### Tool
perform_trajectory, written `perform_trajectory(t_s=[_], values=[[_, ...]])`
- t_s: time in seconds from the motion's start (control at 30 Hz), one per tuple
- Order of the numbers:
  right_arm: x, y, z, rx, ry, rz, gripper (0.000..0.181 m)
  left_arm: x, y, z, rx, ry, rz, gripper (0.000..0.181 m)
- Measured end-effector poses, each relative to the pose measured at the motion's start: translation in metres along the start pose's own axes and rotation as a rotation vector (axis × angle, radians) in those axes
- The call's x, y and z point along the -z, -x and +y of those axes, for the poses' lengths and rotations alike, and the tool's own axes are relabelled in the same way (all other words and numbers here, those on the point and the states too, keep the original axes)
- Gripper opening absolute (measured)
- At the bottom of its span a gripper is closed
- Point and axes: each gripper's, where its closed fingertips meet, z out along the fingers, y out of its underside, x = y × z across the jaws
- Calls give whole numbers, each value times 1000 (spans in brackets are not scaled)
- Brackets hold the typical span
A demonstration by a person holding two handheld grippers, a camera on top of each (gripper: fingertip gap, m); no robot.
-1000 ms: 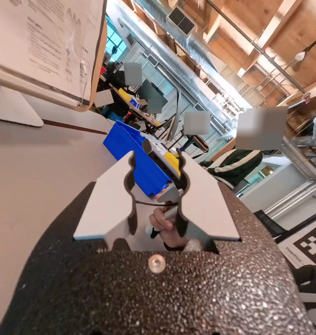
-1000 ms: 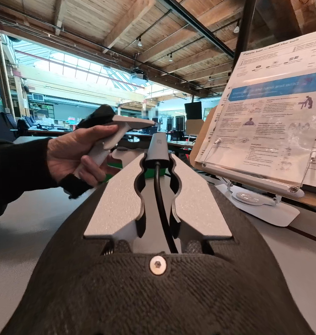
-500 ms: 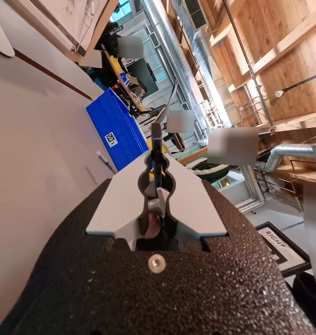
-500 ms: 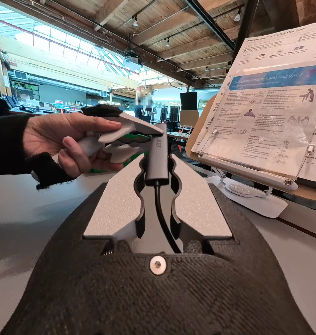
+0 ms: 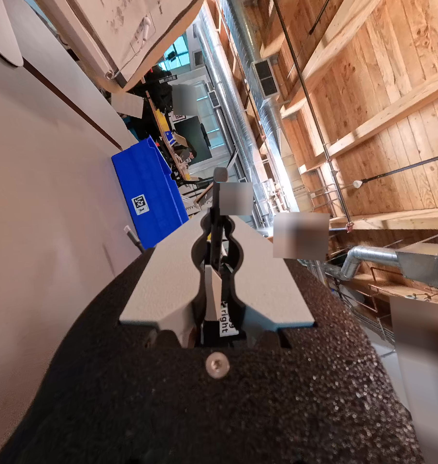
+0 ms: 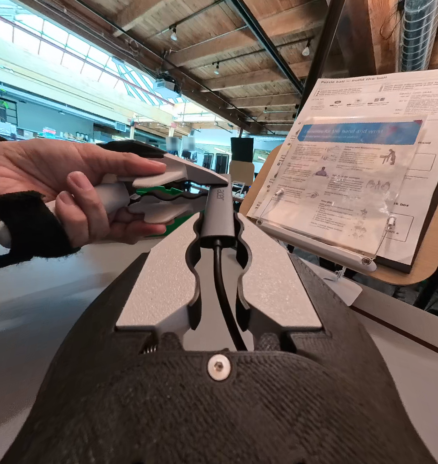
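My right gripper [image 6: 218, 218] is shut on a grey adapter [image 6: 219, 208], which stands upright between its fingertips. The adapter's black cable [image 6: 221, 276] runs back between the fingers. A hand [image 6: 62, 180] holds my left gripper [image 6: 210, 190], which comes in from the left, turned on its side, with its jaws closed on the adapter's upper end. In the left wrist view my left gripper [image 5: 216, 221] is shut on the adapter [image 5: 215, 200], seen edge-on as a thin dark bar. One of the right gripper's fingers [image 5: 211, 291] shows behind, between the left's fingers.
A document stand with printed sheets [image 6: 351, 180] is close on the right of the white table [image 6: 37, 301], and also shows in the left wrist view [image 5: 127, 37]. A blue bin [image 5: 150, 190] sits on the table with a pen [image 5: 133, 238] beside it. A green bin [image 6: 150, 193] is behind the left gripper. My left and right fingertips are right by each other.
My left gripper was open and apart from the adapter; it has rolled onto its side, moved in and closed on the adapter's upper end. The right gripper kept its hold.
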Motion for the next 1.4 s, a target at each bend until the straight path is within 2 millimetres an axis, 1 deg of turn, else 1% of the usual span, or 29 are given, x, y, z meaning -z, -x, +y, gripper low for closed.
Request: perform_trajectory(t_s=[0.13, 0.17, 0.23, 0.27, 0.3, 0.33, 0.37, 0.43, 0.53, 0.6, 0.67, 0.7, 0.77, 0.83, 0.9, 0.97, 1.07, 1.1, 1.13, 1.2, 1.27, 1.4], values=[[2, -4, -2, -18, 24, 14, 21, -3, 2, 1, -8, -11, -8, 6], [2, -4, -2, -50, 31, 5, 22, -4, 3, 1, -34, 1, -18, 7], [1, -7, -3, -199, 18, -26, 22, -3, 1, 1, -161, 24, -58, 9], [2, -11, -3, -284, 7, -25, 22, -2, 1, -4, -250, 24, -84, 13], [3, -16, -1, -355, 0, -26, 22, 3, -2, -14, -321, -14, -113, 25], [5, -21, 1, -409, -2, -27, 22, 9, -9, -27, -384, -72, -114, 28], [6, -26, 2, -443, -4, -25, 22, 17, -18, -39, -455, -128, -115, 28], [8, -32, 4, -485, -5, -19, 22, 33, -24, -53, -637, -173, -195, 28], [8, -37, 7, -498, 6, -6, 22, 55, -21, -56, -926, -123, -374, 28], [8, -38, 11, -469, 23, 13, 22, 76, -17, -60, -1077, -85, -498, 26], [9, -39, 15, -433, 42, 39, 22, 104, -15, -75, -1208, -81, -648, 23], [9, -40, 16, -412, 50, 50, 22, 123, -15, -88, -1262, -80, -739, 19], [9, -43, 17, -374, 66, 73, 22, 163, -14, -121, -1330, -67, -930, 16], [9, -45, 17, -360, 69, 82, 22, 203, -6, -149, -1314, 45, -1096, 18], [10, -48, 15, -354, 65, 89, 22, 239, 9, -170, -1247, 212, -1226, 21], [11, -49, 14, -342, 67, 87, 22, 261, 26, -180, -1180, 384, -1263, 24], [11, -49, 12, -341, 63, 78, 22, 289, 64, -188, -1051, 667, -1323, 30], [11, -48, 13, -340, 67, 75, 22, 298, 75, -197, -1073, 746, -1375, 32], [10, -45, 15, -341, 72, 63, 22, 304, 84, -206, -1149, 851, -1398, 34], [9, -41, 18, -336, 81, 48, 22, 315, 102, -215, -1300, 1106, -1373, 39], [8, -36, 20, -319, 98, 30, 22, 325, 118, -218, -1328, 1293, -1336, 44], [7, -32, 21, -291, 111, 16, 22, 334, 145, -212, -1400, 1572, -1172, 42]])
